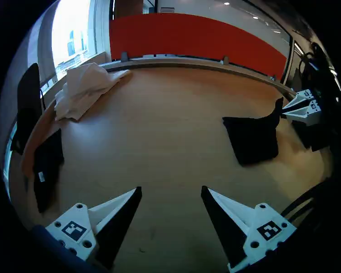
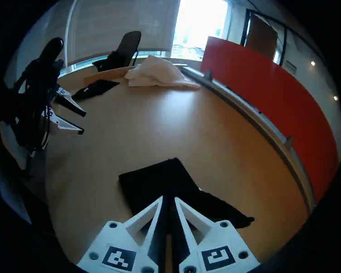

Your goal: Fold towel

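Our right gripper [image 2: 168, 199] is clenched on an edge of the black towel [image 2: 159, 179], which lies on the wooden table [image 2: 179, 123] at six o'clock in the right gripper view. Our left gripper [image 1: 170, 189] is released, its jaws wide apart over bare wood.

The risk we see is a one-handed fold. With a single edge pinched, the cloth may drag, bunch or twist rather than lie flat, and a thin pinch could slip out under pull. The left gripper is well apart from the towel, so it cannot pin the far edge yet.

The left gripper view shows what the other cannot. At three o'clock the towel rises in a peak to the right gripper's tips, confirming the hold, with the rest flat on the wood. The right gripper view shows the towel's near rumpled edge. At nine o'clock it shows the left gripper from outside, and at twelve o'clock a white cloth pile [image 2: 157, 73].
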Tool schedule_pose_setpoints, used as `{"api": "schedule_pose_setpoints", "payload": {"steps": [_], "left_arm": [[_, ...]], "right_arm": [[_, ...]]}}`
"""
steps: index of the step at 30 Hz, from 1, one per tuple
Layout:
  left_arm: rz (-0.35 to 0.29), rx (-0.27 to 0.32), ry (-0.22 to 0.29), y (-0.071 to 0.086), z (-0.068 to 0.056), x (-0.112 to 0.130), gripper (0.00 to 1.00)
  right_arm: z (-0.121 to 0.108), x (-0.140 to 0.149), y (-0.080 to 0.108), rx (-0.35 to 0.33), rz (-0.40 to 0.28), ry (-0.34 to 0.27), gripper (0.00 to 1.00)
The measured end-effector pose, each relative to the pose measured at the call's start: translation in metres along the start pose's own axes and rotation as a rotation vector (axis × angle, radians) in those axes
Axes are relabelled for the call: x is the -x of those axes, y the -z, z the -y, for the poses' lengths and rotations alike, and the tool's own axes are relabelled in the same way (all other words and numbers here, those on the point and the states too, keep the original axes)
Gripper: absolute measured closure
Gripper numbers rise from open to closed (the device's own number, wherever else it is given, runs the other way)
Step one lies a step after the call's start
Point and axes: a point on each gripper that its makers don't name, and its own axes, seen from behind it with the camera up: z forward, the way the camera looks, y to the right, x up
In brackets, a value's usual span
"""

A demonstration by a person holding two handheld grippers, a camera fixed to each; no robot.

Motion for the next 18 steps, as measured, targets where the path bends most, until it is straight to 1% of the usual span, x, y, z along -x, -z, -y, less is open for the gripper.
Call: {"api": "schedule_pose_setpoints", "payload": {"steps": [5, 11, 18], "left_arm": [[-0.003, -0.006, 0.013, 0.006, 0.002, 0.004, 0.03], [-0.006, -0.017, 0.036, 0.014, 0.007, 0.011, 0.03], [-0.007, -0.031, 0.052, 0.021, 0.014, 0.016, 0.03]], "right_arm": [[0.009, -0.004, -0.013, -0.036, 0.012, 0.024, 0.97], [0.025, -0.007, -0.029, -0.085, 0.027, 0.052, 0.97], [0.047, 0.0, -0.053, -0.14, 0.059, 0.064, 0.97]]}}
